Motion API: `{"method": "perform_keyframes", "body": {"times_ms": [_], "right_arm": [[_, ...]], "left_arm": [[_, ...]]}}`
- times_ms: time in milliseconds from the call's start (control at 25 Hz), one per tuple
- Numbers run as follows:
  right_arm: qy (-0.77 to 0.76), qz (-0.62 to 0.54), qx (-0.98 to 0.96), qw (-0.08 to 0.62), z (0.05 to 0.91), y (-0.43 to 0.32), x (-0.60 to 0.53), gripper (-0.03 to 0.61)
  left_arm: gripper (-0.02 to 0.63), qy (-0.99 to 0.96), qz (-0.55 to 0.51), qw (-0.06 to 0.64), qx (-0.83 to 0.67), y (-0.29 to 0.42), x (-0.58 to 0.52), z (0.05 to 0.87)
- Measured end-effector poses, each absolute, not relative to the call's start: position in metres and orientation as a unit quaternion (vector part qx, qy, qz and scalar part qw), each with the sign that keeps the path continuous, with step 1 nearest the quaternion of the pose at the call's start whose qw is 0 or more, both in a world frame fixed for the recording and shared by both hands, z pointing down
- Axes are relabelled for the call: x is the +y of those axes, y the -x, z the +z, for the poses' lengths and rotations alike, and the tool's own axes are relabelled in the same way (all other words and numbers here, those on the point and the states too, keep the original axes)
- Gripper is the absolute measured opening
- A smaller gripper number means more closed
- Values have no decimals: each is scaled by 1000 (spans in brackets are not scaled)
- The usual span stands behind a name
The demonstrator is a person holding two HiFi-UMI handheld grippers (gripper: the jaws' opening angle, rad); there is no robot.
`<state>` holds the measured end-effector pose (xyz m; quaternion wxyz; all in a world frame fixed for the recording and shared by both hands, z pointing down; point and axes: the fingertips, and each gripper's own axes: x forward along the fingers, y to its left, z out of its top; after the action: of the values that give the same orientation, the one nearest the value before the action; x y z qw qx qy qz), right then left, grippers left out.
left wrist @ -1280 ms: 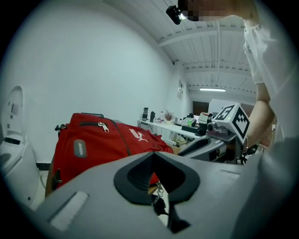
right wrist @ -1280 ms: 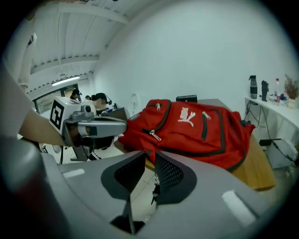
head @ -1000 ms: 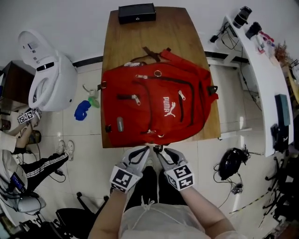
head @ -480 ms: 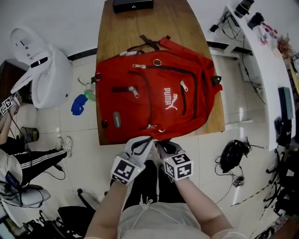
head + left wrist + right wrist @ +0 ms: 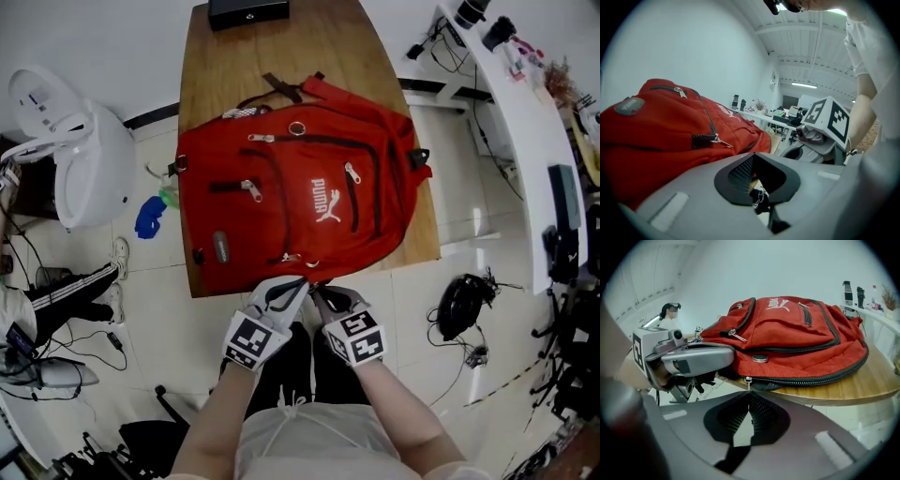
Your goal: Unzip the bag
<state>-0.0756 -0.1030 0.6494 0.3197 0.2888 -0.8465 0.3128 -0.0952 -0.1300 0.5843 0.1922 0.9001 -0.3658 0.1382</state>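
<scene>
Both left gripper point(image 5: 295, 284) and right gripper point(image 5: 320, 292) hide bag point(image 5: 281, 206) edge.

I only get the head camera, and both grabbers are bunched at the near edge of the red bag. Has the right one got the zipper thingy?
Observer: Yes. The right gripper is shut on the thin metal zipper pull at the lower edge of the bag.
Operator: Is the zipper open there yet?
Observer: No. The zipper running from the pull along the table edge looks fully closed.
Operator: And the left one?
Observer: The left gripper is shut too, with a small dark tab carrying a metal ring between its jaws.
</scene>
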Motion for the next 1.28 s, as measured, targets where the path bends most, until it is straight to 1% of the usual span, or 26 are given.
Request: {"method": "perform_keyframes", "body": {"times_ms": [240, 560, 840, 1080, 1280], "right_arm": [[-253, 255, -858, 367, 643, 64, -106, 9], [-238, 271, -855, 374, 641, 39, -112, 11], [-227, 220, -848, 426, 636, 2, -122, 9], [-242, 230, -836, 435, 633, -28, -137, 9], [-256, 228, -825, 448, 632, -62, -153, 9]], "left_arm": [[8, -893, 155, 210, -366, 87, -134, 593], [8, -884, 187, 217, -370, 87, -135, 602], [8, -867, 197, 246, -387, 91, -134, 610], [8, -851, 246, 232, -401, 94, -137, 617], [8, -841, 253, 240, -413, 91, -137, 620]]}}
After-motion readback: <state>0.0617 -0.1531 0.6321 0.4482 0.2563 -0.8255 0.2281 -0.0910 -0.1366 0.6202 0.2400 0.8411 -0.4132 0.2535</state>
